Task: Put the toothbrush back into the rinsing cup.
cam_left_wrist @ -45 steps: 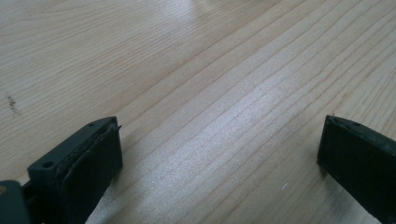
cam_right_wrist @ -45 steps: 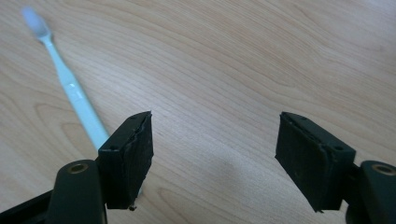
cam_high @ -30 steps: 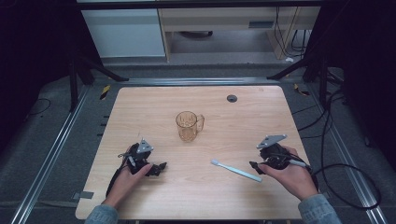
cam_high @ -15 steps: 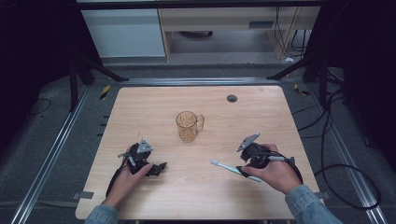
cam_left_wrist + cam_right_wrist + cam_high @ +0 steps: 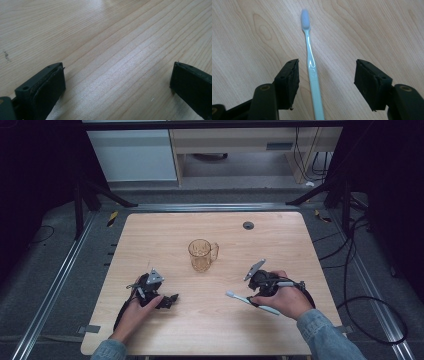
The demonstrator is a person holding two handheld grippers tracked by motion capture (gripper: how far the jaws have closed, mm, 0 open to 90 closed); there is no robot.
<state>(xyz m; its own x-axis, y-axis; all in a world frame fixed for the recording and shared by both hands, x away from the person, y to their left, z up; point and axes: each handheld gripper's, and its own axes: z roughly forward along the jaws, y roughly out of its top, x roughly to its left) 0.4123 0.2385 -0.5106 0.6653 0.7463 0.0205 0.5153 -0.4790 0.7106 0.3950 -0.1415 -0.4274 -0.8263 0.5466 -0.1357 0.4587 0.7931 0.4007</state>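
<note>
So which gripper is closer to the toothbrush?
The right gripper. Its open jaws sit on either side of the toothbrush handle, not pressing it. The left gripper rests far off, across the table.

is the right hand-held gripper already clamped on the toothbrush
No, in the right gripper view the toothbrush lies flat on the table between the right hand-held gripper's jaws, with a gap on each side of the handle.

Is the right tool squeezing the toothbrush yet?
Apart. In the right gripper view, the toothbrush lies on the table between the right tool's open jaws, with bare wood showing on both sides of its handle.
</note>
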